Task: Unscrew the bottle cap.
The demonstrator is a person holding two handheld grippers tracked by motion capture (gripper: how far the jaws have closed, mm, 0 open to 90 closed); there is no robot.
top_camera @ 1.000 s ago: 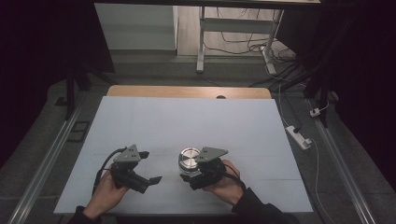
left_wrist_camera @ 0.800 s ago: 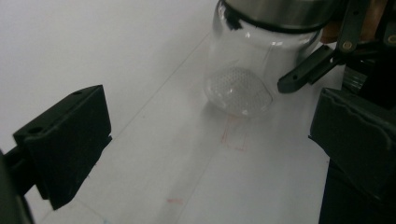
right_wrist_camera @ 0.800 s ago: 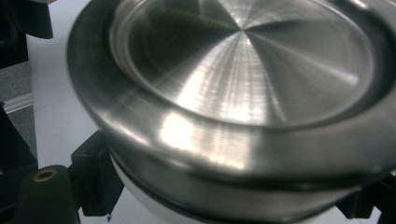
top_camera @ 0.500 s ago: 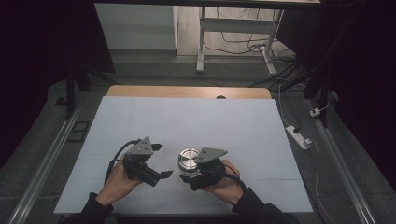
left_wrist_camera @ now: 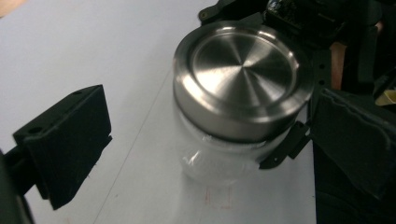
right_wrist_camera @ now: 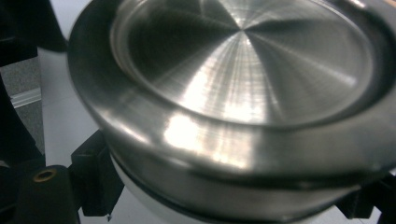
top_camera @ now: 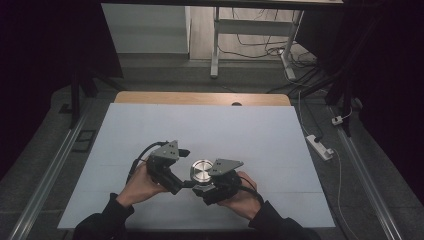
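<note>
Jar [top_camera: 202, 172], left gripper [top_camera: 186, 183] now nearer.

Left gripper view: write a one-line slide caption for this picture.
Open left gripper approaches a clear jar with a brushed steel lid, the right gripper clamping it on the white table.

You have no legible text before you: no label, brand, number or sign can be read on the jar [left_wrist_camera: 233, 116], its brushed metal lid [left_wrist_camera: 243, 70] or the white surface [top_camera: 200, 130]. A faint reddish mark [left_wrist_camera: 219, 198] sits on the surface just below the jar in the left gripper view, shaped like a small bracket or box, but you cannot make out any letters or figures in it.
</note>
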